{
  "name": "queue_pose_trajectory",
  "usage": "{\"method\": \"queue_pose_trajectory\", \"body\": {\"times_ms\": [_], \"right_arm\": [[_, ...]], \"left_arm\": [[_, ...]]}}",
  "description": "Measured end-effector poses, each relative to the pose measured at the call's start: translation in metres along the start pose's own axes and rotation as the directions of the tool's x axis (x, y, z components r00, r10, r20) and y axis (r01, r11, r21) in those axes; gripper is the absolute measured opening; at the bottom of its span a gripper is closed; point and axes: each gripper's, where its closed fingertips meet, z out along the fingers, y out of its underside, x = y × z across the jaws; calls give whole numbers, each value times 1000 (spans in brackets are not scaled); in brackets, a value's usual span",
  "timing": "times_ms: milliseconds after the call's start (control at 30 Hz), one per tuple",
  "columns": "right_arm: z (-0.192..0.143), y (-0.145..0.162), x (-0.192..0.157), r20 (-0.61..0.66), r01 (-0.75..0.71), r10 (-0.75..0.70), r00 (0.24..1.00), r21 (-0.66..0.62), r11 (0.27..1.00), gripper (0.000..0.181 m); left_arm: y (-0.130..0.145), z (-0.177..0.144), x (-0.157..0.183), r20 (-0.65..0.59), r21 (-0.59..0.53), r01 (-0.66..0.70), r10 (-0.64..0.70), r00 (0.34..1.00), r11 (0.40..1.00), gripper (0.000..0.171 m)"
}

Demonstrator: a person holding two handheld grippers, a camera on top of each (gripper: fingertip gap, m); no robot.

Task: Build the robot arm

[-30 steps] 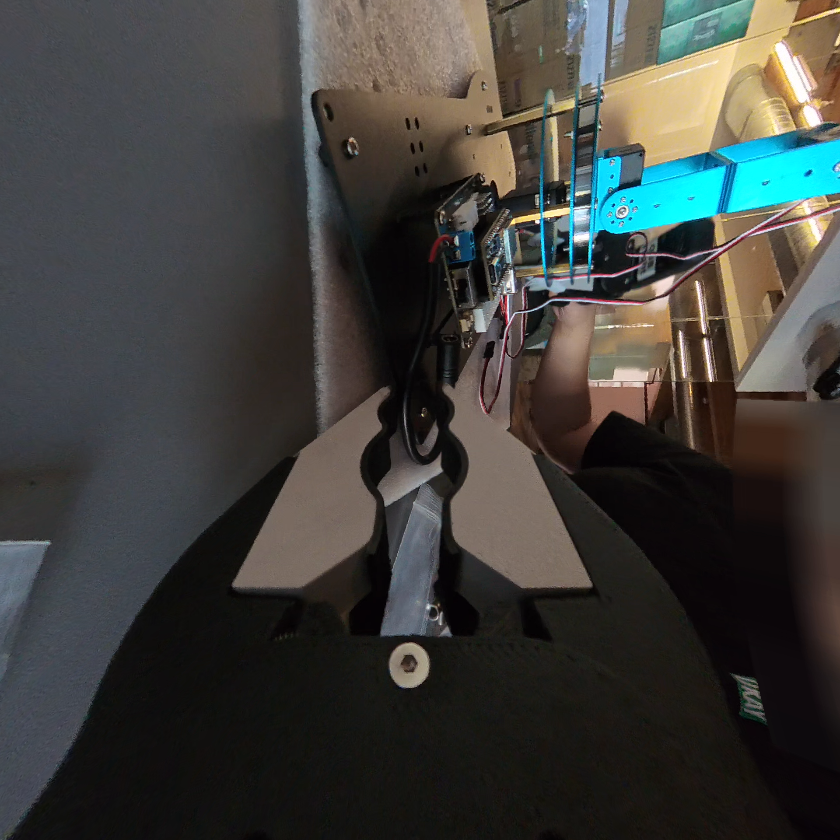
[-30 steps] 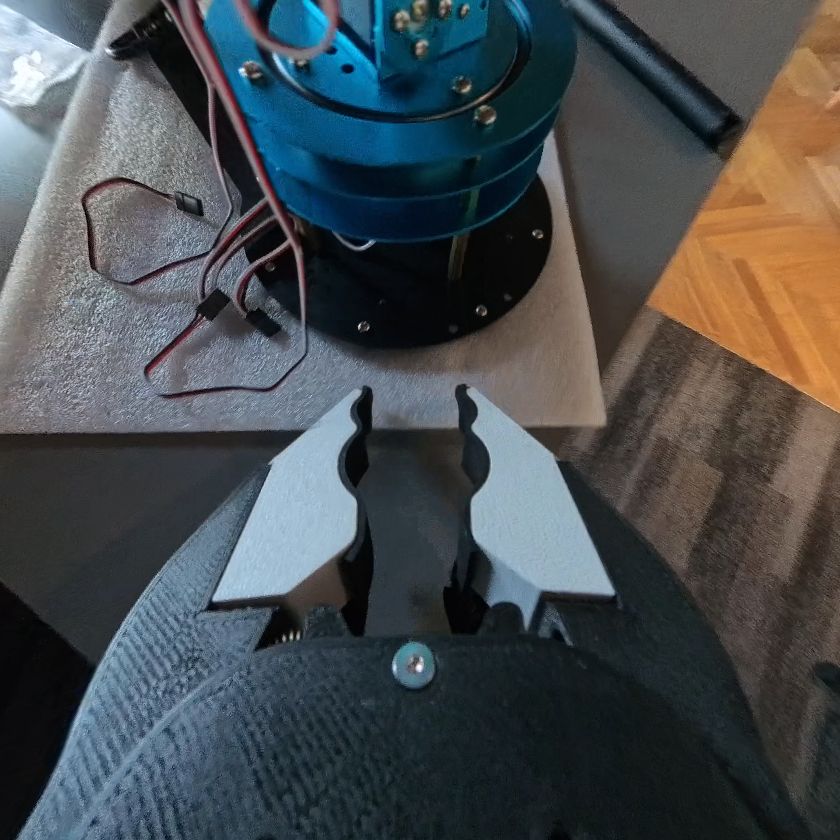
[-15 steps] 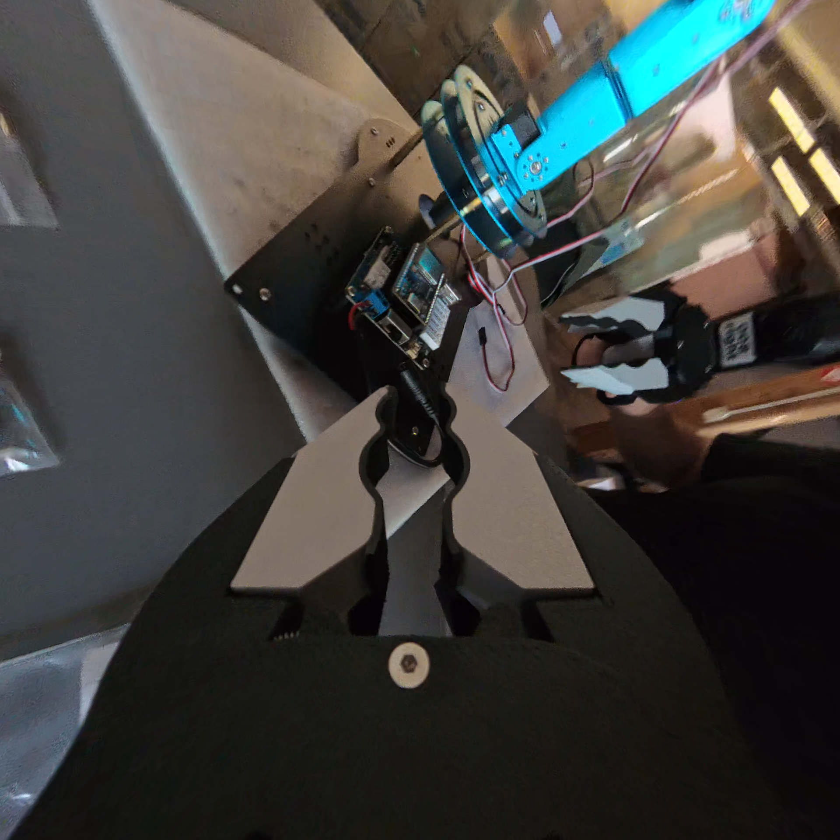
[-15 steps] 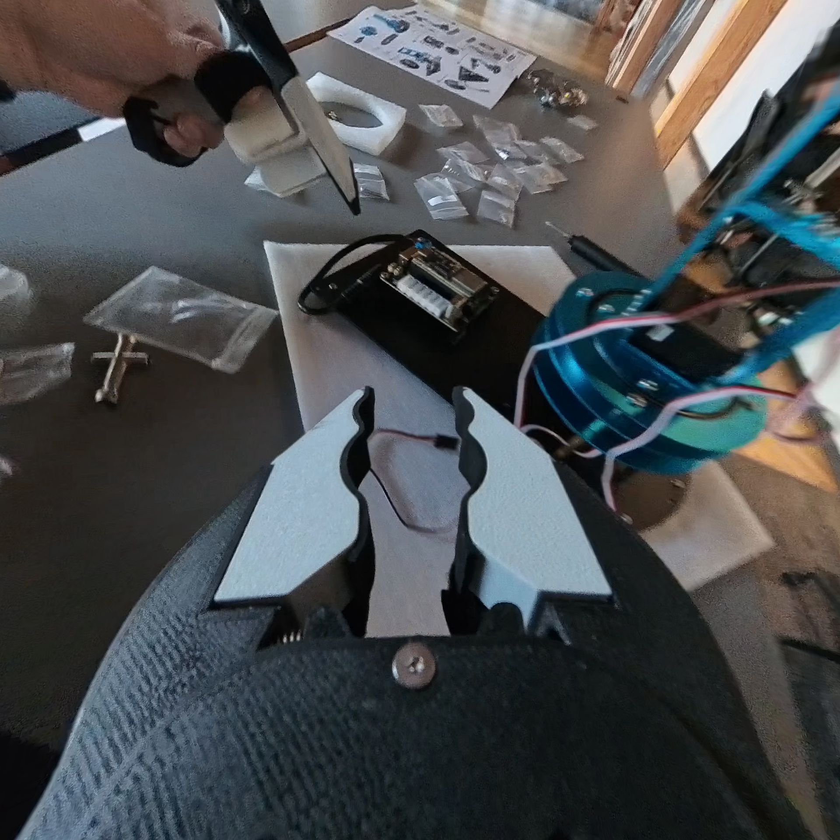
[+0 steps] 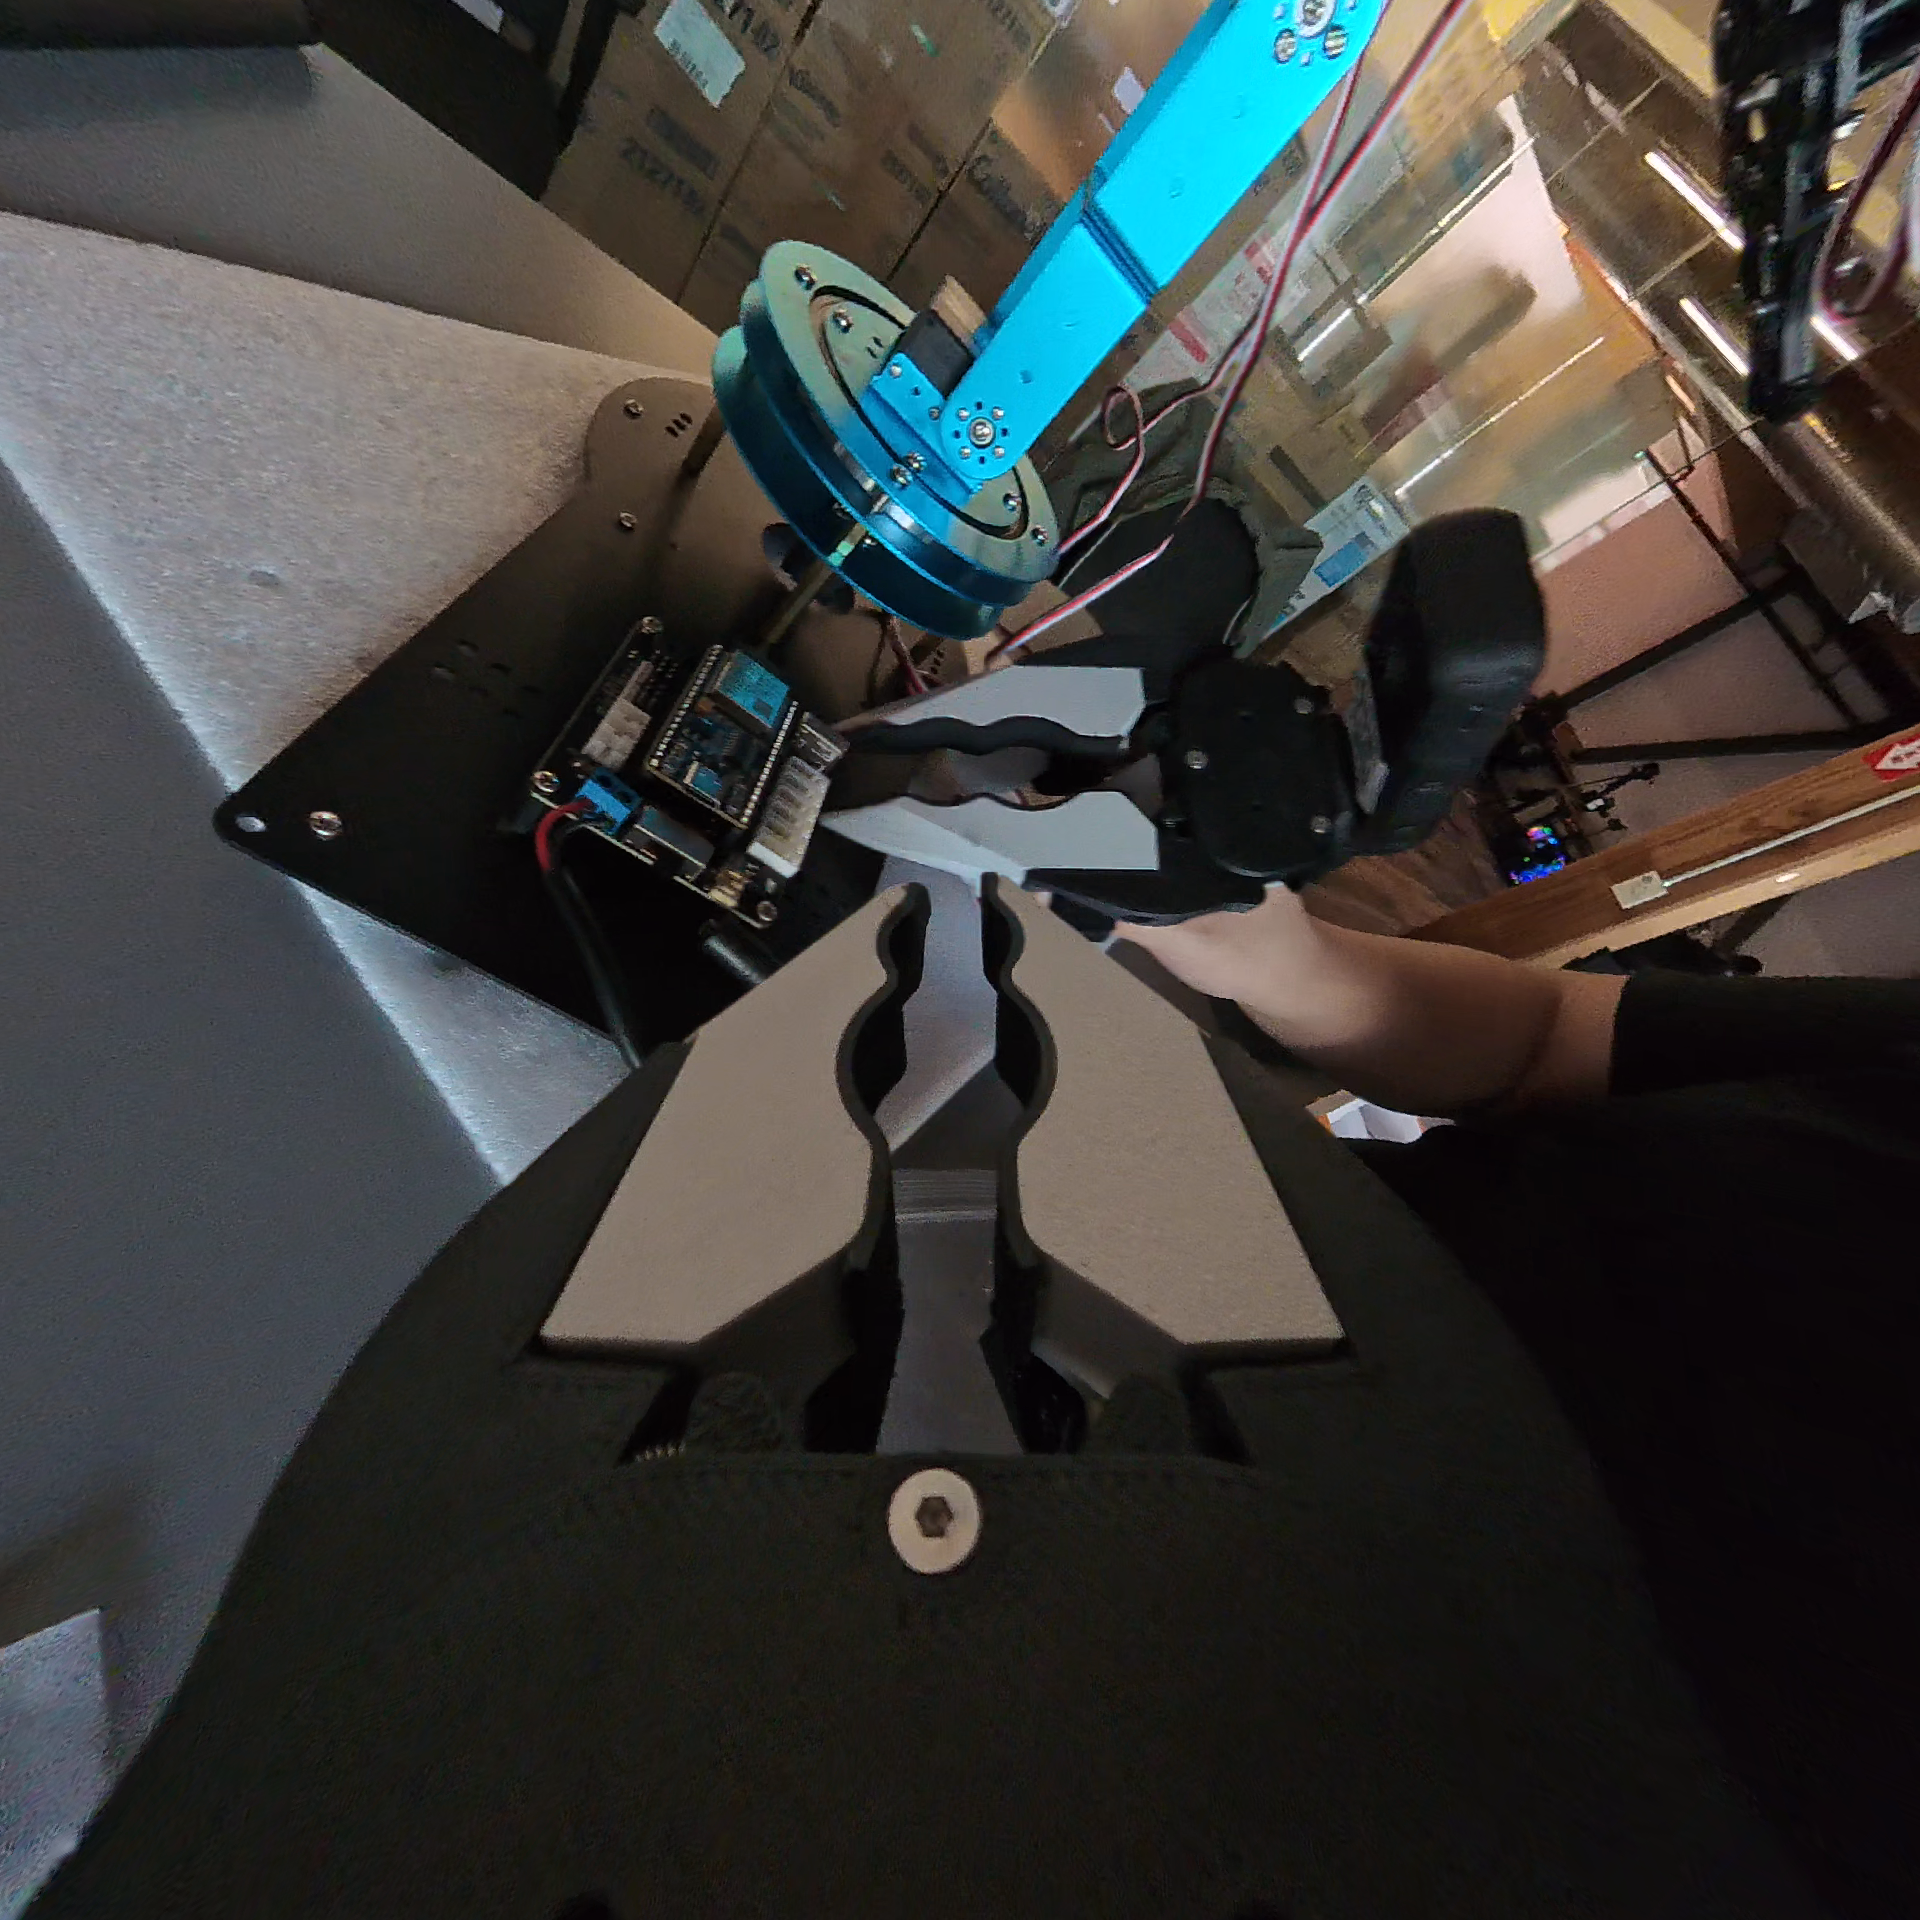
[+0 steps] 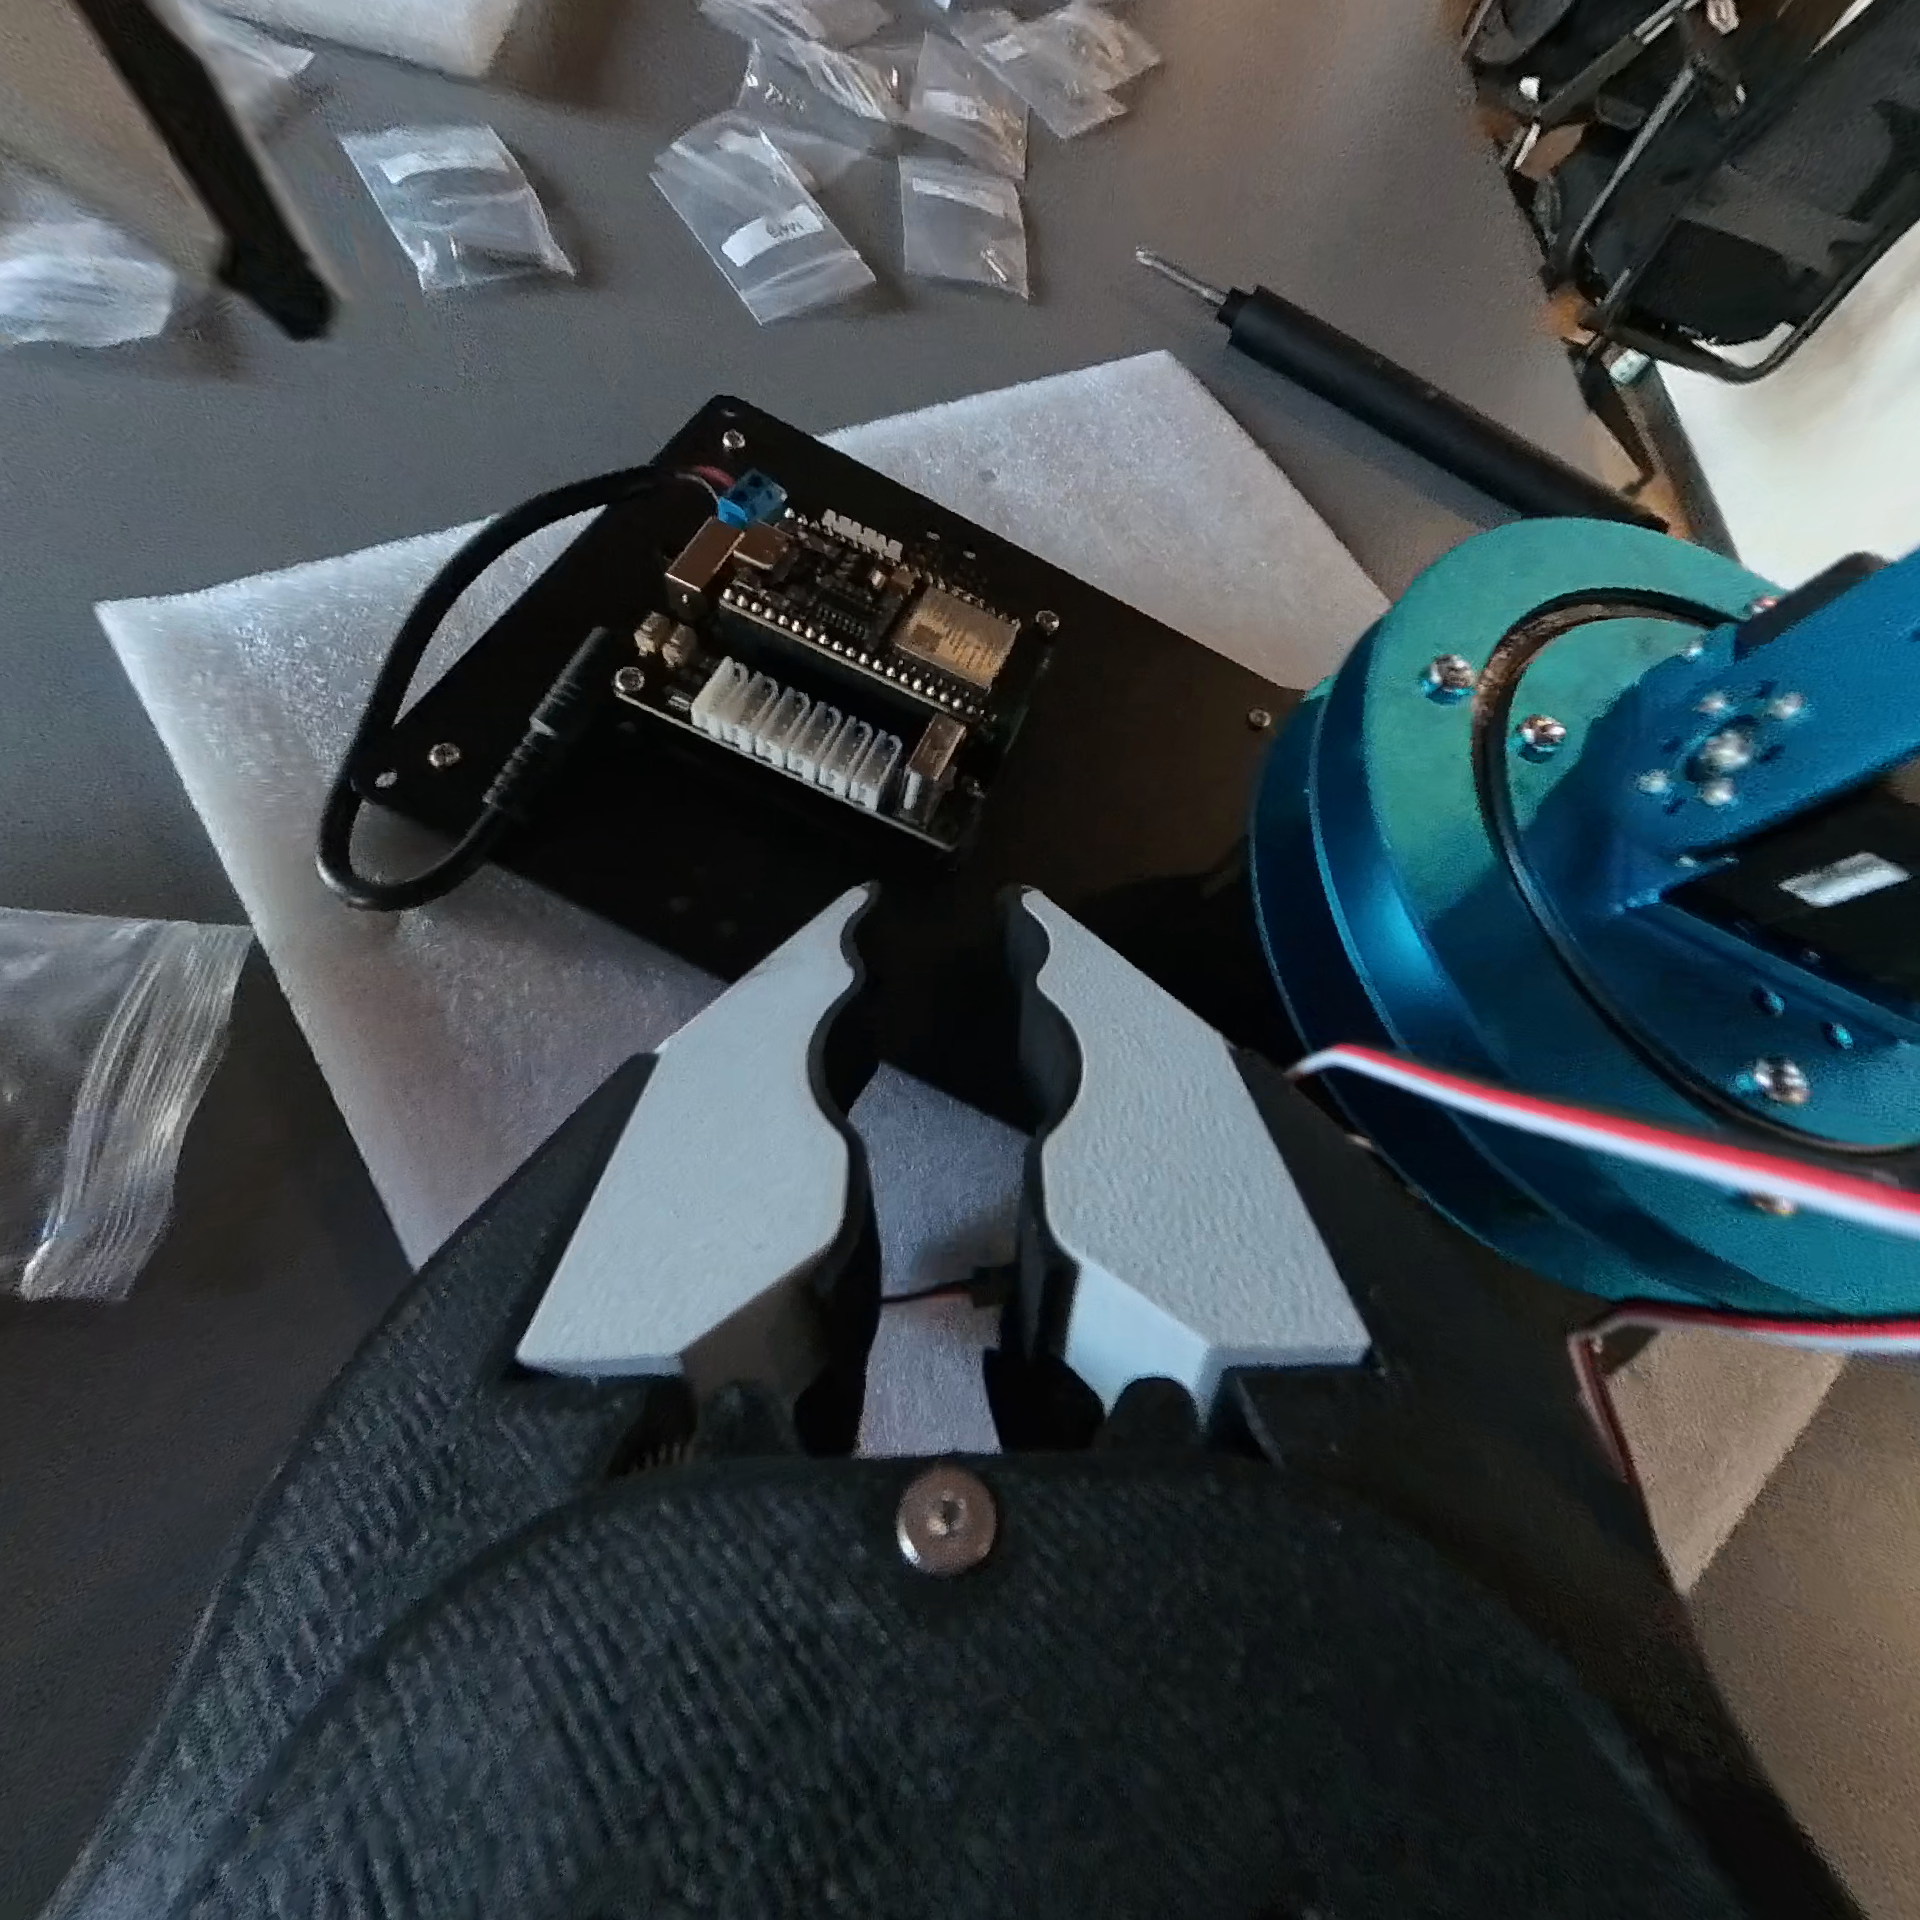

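Note:
A black controller board with a row of white sockets sits on a black base plate, beside the blue turntable of a small robot arm. My right gripper is open and empty. It hovers just short of the board's socket edge. A loose servo lead plug lies on the foam under its jaws. In the left wrist view the right gripper points at the board. My left gripper is narrowly open and empty, just in front of the plate.
The plate rests on a white foam sheet on a grey table. A looped black power cable lies at the plate's corner. Several small clear bags and a black screwdriver lie behind. Servo wires hang from the turntable. The left gripper's tips are roughly 11 cm from the right gripper's. Measured from the fingertips, the loose servo lead plug is 7 cm or so from the right gripper and 15 cm from the left.
My right gripper has swung from the turntable side to the controller board and moved close to it. My left gripper's view has rotated, its jaws have narrowed a little, and the right gripper now lies close ahead.

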Motion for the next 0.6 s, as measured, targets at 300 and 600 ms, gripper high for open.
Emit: {"method": "queue_pose_trajectory", "body": {"times_ms": [300, 600], "right_arm": [[11, -2, 1, 36, -88, 90, 995, -38, 995, 10], [4, 3, 2, 58, -70, 74, 996, -67, 995, 5]], "left_arm": [[16, -2, 23, -69, -26, 2, -4, 998, 1000, 7], [21, -4, 32, -93, -39, 7, -11, 996, 999, 6]]}}
